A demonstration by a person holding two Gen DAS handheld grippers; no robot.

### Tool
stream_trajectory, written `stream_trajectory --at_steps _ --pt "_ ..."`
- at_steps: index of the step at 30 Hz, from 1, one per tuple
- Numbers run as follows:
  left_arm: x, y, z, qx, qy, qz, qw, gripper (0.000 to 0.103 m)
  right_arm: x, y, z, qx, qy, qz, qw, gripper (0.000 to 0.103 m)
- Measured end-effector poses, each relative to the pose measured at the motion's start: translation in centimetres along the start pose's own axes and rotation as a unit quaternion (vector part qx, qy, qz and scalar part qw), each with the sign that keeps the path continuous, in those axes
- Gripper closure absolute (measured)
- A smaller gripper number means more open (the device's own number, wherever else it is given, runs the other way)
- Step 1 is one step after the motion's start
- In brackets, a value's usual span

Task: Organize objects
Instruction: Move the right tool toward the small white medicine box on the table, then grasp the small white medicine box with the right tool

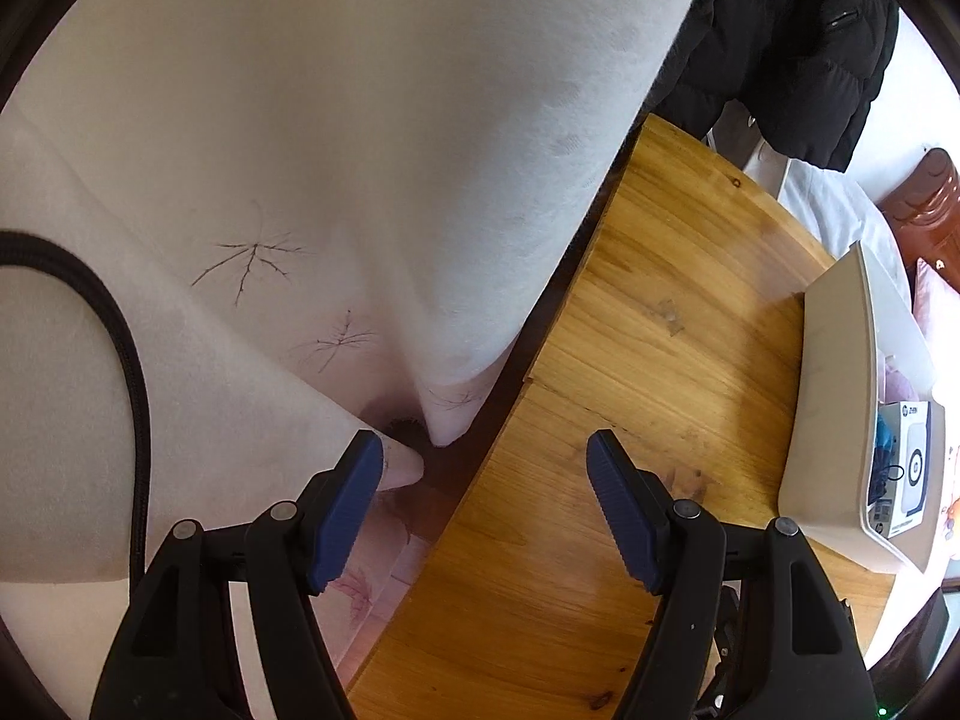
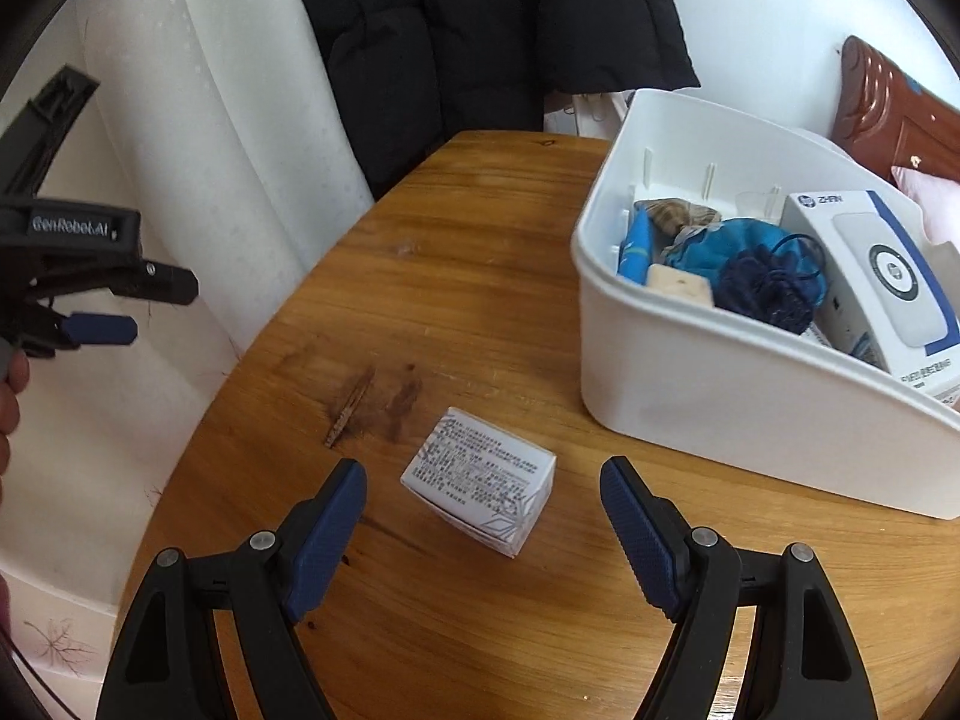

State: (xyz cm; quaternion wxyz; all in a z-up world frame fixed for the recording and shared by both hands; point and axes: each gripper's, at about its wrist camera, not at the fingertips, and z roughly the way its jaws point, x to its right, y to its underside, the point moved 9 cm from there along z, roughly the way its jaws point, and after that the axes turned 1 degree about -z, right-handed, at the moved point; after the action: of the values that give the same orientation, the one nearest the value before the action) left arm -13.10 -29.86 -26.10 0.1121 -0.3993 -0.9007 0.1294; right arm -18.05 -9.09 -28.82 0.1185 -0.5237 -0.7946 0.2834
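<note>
A small white carton (image 2: 478, 481) with printed text lies on the wooden table (image 2: 456, 276), just ahead of my right gripper (image 2: 483, 474). That gripper is open, its blue pads wide apart, with nothing pressed between them. A white plastic bin (image 2: 720, 384) stands at the right and holds a white and blue box (image 2: 870, 276), a blue cloth bundle (image 2: 750, 264) and other small items. My left gripper (image 1: 485, 444) is open and empty over the table's left edge; it also shows at the far left of the right wrist view as the left gripper (image 2: 99, 327).
White fabric (image 1: 330, 150) hangs beside the table's left edge. A black padded jacket (image 2: 480, 30) hangs behind the table. A black cable (image 1: 129, 372) runs down at the left. The bin (image 1: 840, 396) sits at the table's right side in the left wrist view.
</note>
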Motion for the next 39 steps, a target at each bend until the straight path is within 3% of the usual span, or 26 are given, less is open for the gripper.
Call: stream_trajectory --at_steps 10,14,18,28,34,39 --pt "0.7 0.6 -0.4 -0.030 -0.016 0.080 0.9963 0.029 0.4 0.1 0.3 0.005 0.013 0.003 1.000 0.024" --pt "1.3 1.6 -0.6 -0.039 -0.018 0.113 0.9926 0.029 0.3 0.0 0.3 -0.001 0.005 0.010 1.000 0.042" --pt "1.9 2.7 -0.4 -0.045 -0.037 0.142 0.9882 0.029 0.6 -0.1 0.1 0.005 0.000 0.015 1.000 0.051" --pt "4.7 4.9 -0.5 -0.047 -0.045 0.157 0.9855 0.029 2.3 1.4 -2.2 0.008 -0.016 0.012 1.000 0.052" --pt "7.1 6.4 -1.2 -0.039 -0.063 0.170 0.9827 0.029 4.7 3.2 -5.1 0.013 -0.011 -0.021 1.000 0.052" --pt "9.4 8.5 -1.4 -0.060 -0.079 0.176 0.9794 0.029 7.7 4.8 -7.3 0.007 -0.004 -0.038 0.999 0.052"
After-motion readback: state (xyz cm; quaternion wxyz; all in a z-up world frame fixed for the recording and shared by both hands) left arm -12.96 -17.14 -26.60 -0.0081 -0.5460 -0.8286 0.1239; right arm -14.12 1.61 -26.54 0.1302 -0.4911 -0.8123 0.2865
